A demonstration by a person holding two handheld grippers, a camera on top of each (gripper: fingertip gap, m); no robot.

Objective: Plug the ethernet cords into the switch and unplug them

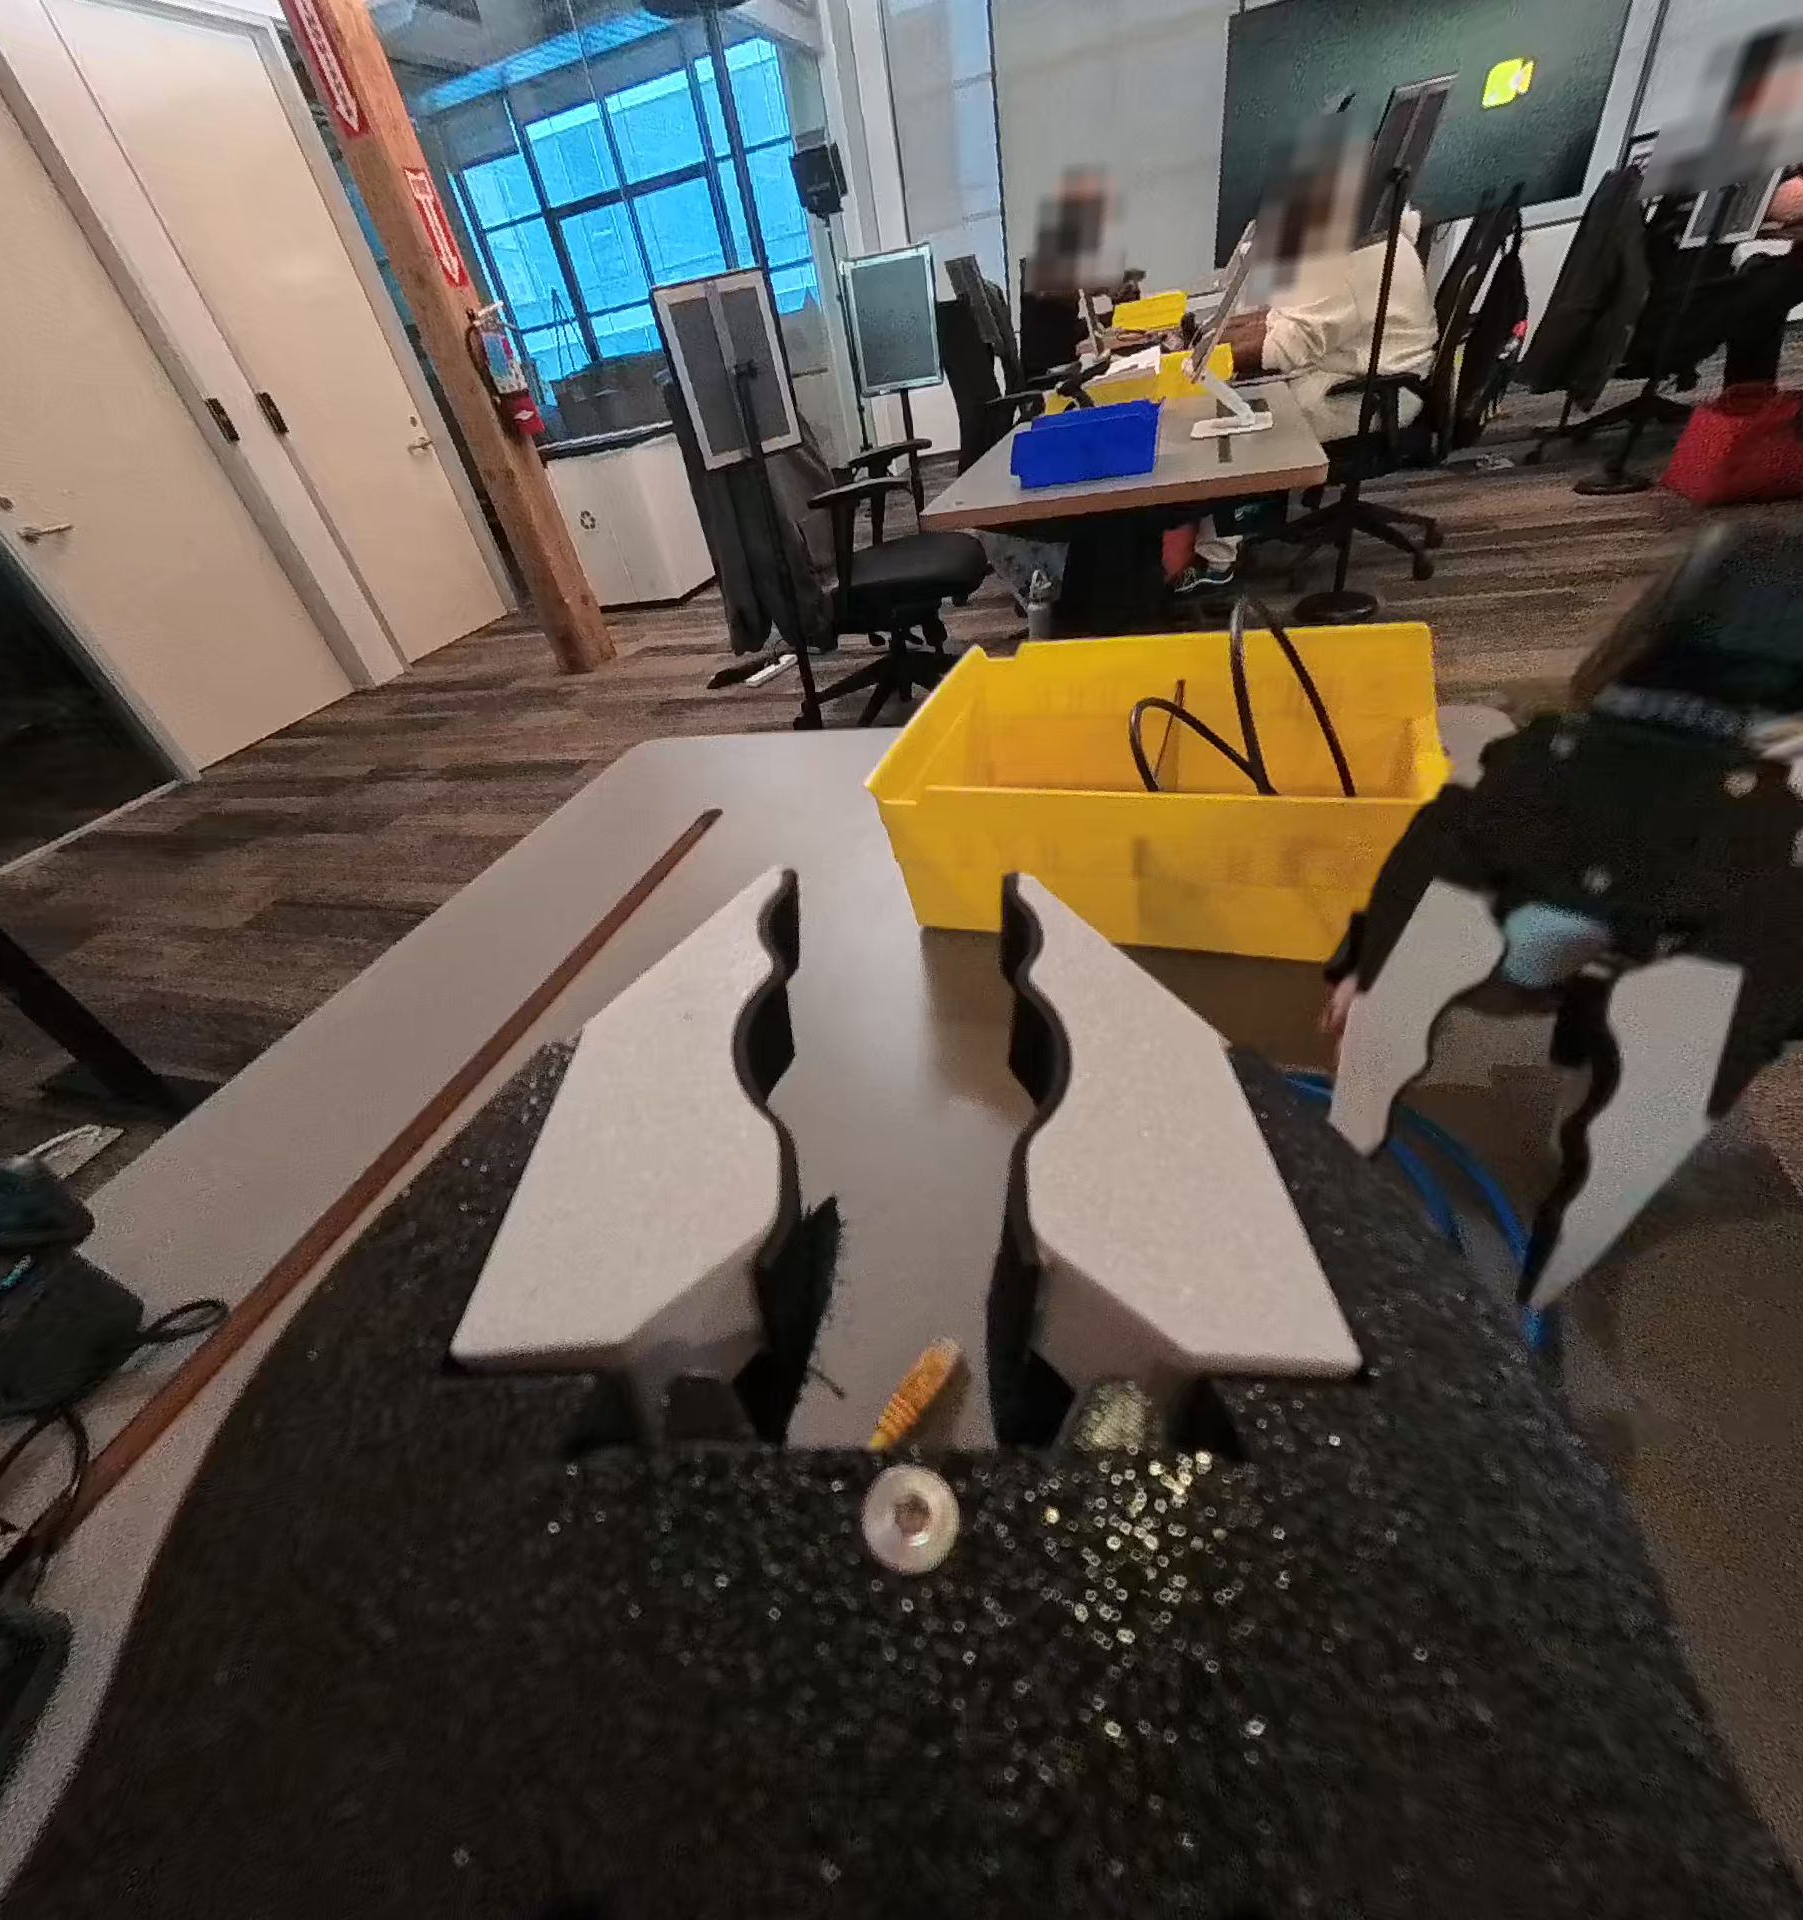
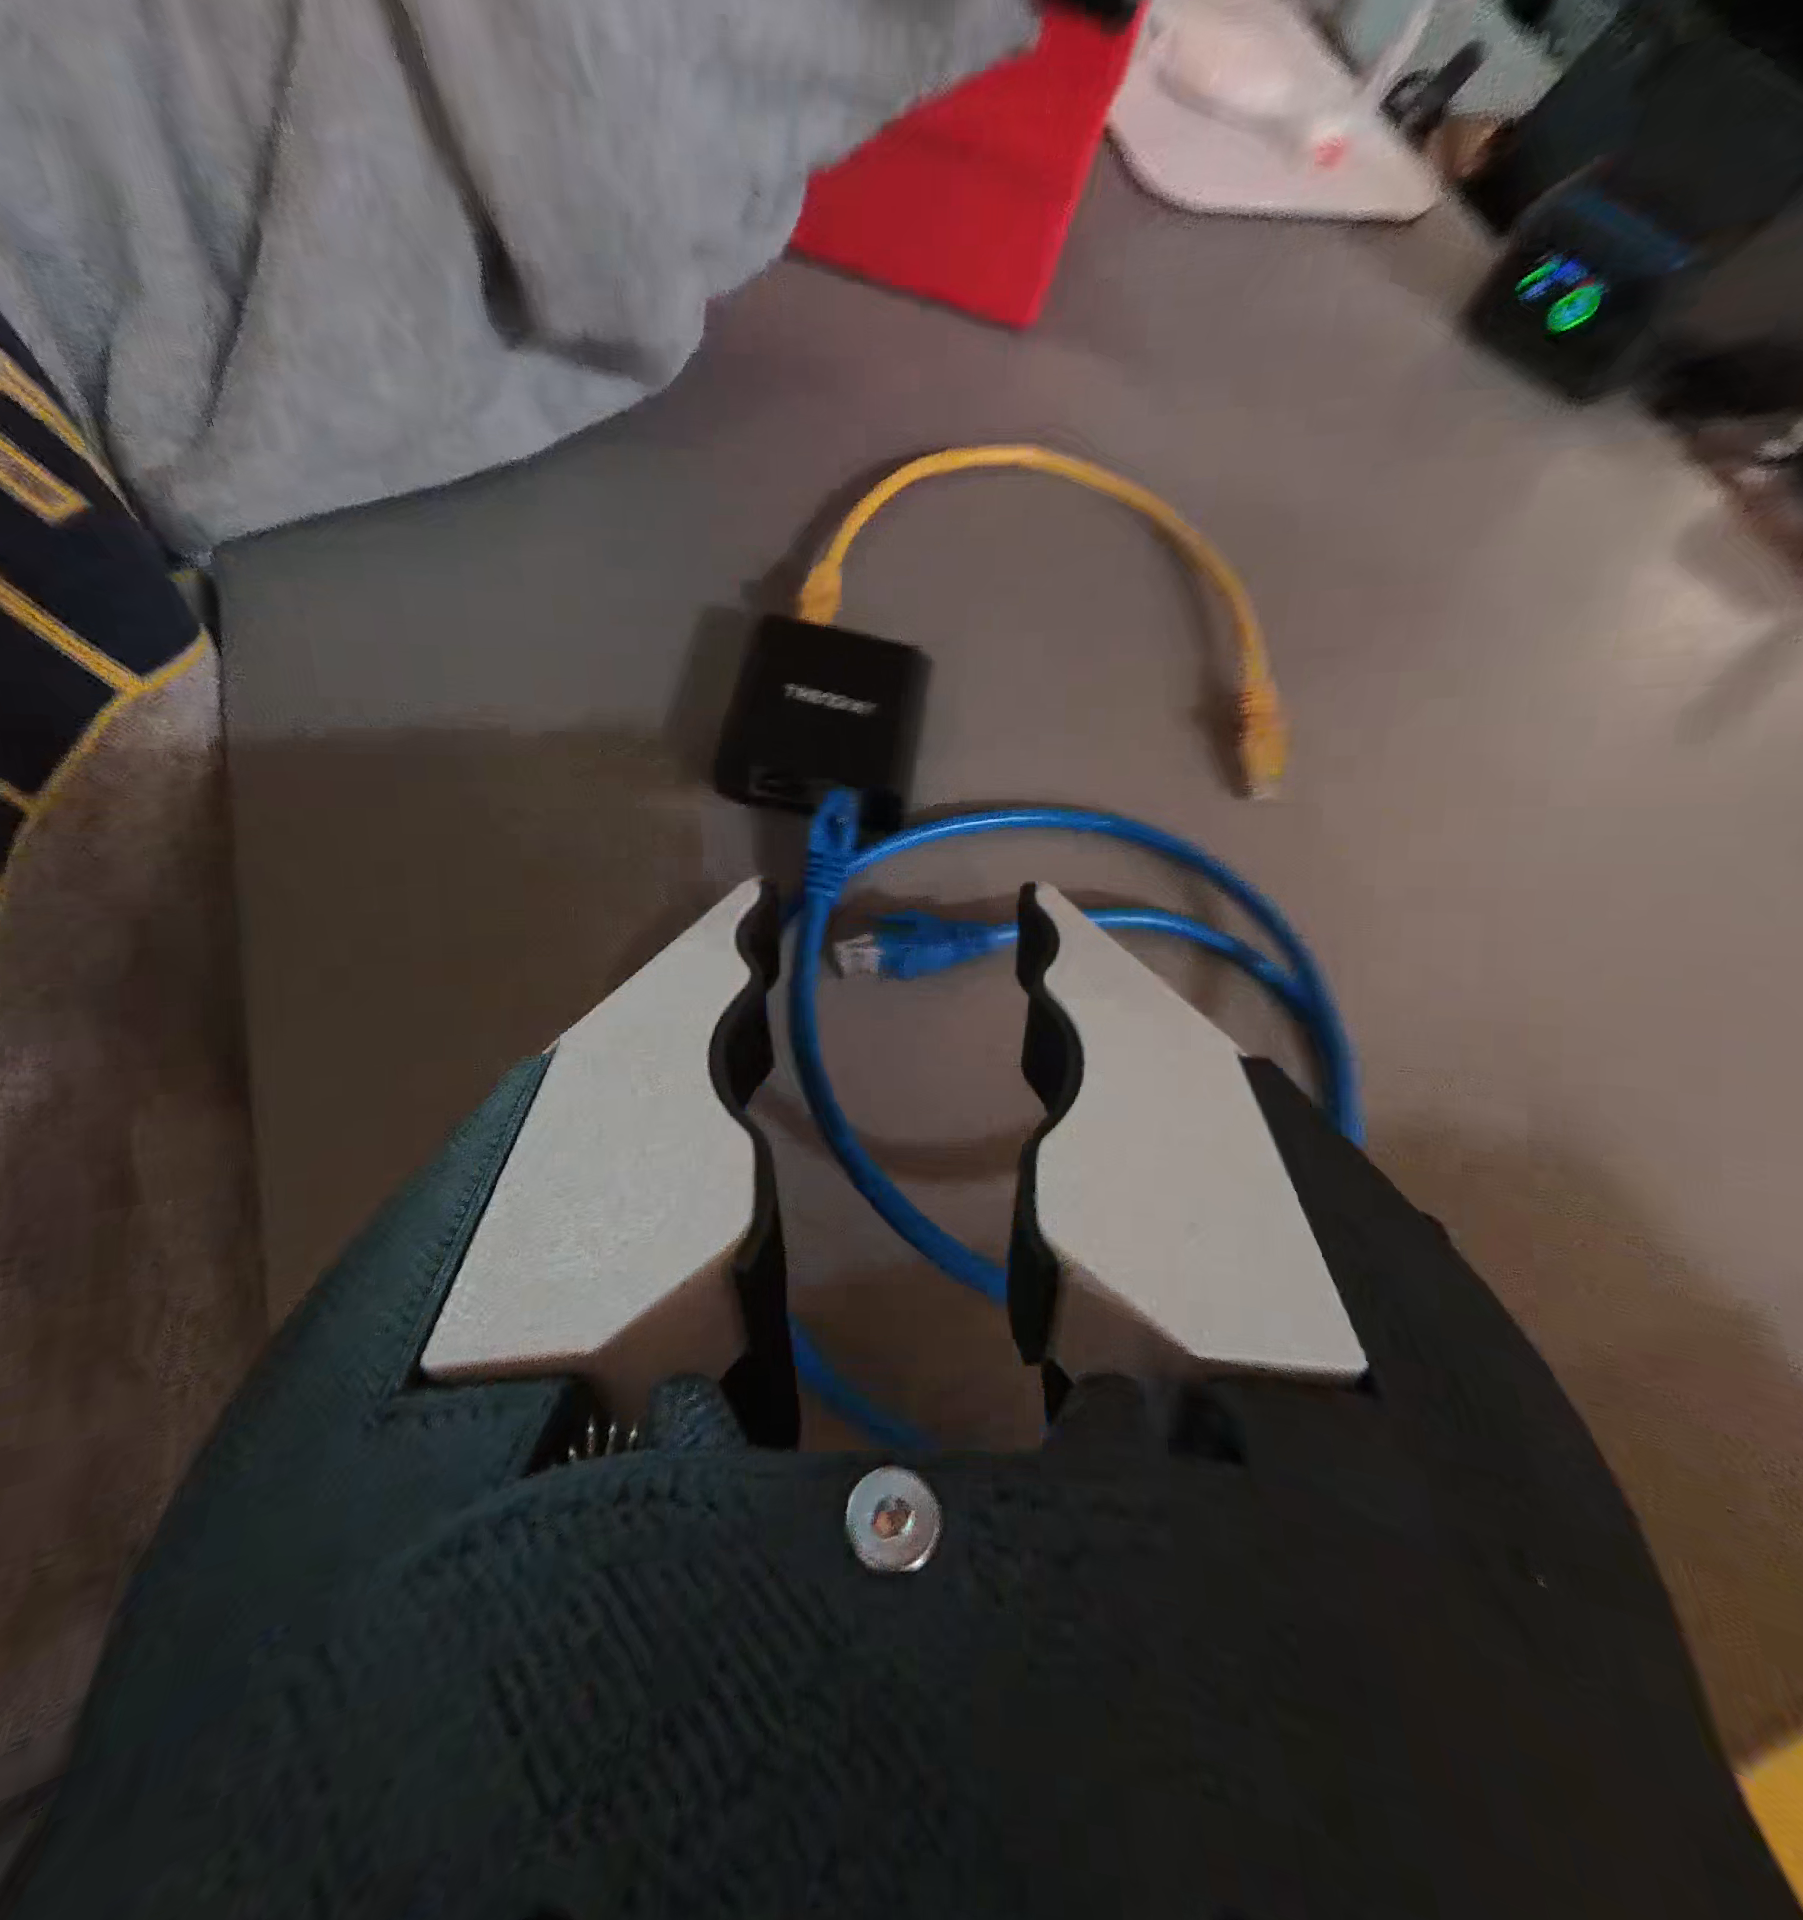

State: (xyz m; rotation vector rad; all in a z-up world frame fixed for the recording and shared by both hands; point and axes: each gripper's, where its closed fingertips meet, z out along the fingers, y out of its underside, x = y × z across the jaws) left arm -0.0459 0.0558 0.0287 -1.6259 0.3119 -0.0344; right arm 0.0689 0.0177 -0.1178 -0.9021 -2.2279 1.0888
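Grey table (image 2: 1396, 935): switch (image 2: 819, 712) beyond right tongs (image 2: 892, 904), blue cord (image 2: 980, 831) between; both tongs agape, left tongs (image 1: 902, 904) empty

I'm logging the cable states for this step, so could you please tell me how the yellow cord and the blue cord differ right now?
The yellow cord lies in one open arch beyond the switch; the blue cord curls into a loop on the near side, partly under the open right gripper. The yellow cord looks shorter than the blue cord. Both have one end at the switch and one connector loose on the table.
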